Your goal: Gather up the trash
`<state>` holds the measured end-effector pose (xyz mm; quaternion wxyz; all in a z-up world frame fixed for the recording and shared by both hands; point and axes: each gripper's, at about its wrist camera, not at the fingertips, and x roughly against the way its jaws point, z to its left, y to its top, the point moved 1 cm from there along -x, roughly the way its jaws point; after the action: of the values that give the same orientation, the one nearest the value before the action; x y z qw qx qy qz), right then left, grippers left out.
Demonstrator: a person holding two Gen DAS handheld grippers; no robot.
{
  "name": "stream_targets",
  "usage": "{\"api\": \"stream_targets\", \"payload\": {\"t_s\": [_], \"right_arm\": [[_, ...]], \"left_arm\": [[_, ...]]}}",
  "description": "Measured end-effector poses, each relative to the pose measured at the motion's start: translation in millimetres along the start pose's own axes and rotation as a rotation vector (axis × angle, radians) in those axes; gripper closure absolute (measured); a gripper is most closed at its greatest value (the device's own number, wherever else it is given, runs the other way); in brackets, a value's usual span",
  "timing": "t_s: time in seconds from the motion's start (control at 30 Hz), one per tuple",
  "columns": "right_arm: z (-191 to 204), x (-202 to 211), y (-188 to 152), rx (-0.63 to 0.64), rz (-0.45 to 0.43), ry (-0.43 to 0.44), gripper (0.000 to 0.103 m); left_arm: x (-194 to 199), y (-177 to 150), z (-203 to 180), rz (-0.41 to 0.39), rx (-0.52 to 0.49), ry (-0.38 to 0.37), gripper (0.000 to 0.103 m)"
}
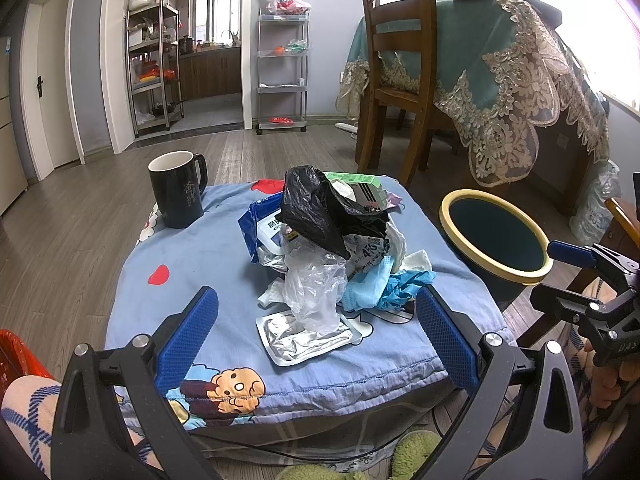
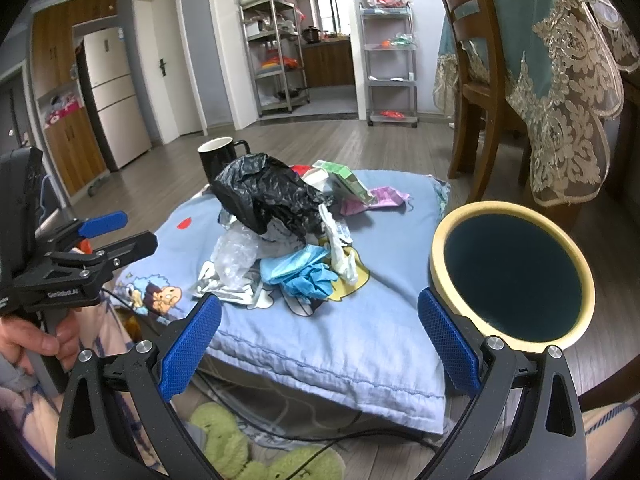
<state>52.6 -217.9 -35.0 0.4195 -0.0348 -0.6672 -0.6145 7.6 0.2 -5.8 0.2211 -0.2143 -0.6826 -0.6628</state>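
Note:
A heap of trash lies on a low stool under a blue cartoon cloth (image 1: 192,264): a black plastic bag (image 1: 320,204) on top, crumpled clear plastic (image 1: 316,284), a flat foil pouch (image 1: 308,338), a blue mask and glove (image 1: 384,284), a green box (image 1: 356,180). My left gripper (image 1: 316,300) is open, its pads on either side of the foil pouch and short of the heap. My right gripper (image 2: 320,304) is open over the cloth's near edge, with the black bag (image 2: 264,192) and the blue glove (image 2: 308,276) ahead. A dark bin with a yellow rim (image 2: 436,240) stands right of the stool.
A black mug (image 1: 176,192) stands at the cloth's far left corner. A wooden chair (image 1: 400,60) and a table with a teal lace cloth (image 1: 500,72) stand behind the bin (image 1: 476,194). Green plush slippers (image 2: 224,440) and a cable lie on the floor below.

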Motion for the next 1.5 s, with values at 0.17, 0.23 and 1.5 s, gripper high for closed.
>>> {"api": "stream_targets", "payload": {"t_s": [0.17, 0.23, 1.5], "right_arm": [[1, -1, 0, 0.007, 0.000, 0.001, 0.005], [1, -1, 0, 0.007, 0.001, 0.002, 0.005], [-6, -39, 20, -0.044, 0.108, 0.026, 0.007]], "left_arm": [[0, 0, 0, -0.001, 0.000, 0.000, 0.006], [0, 0, 0, 0.000, 0.000, 0.000, 0.006], [-102, 69, 42, 0.144, 0.111, -0.158, 0.033]]}}
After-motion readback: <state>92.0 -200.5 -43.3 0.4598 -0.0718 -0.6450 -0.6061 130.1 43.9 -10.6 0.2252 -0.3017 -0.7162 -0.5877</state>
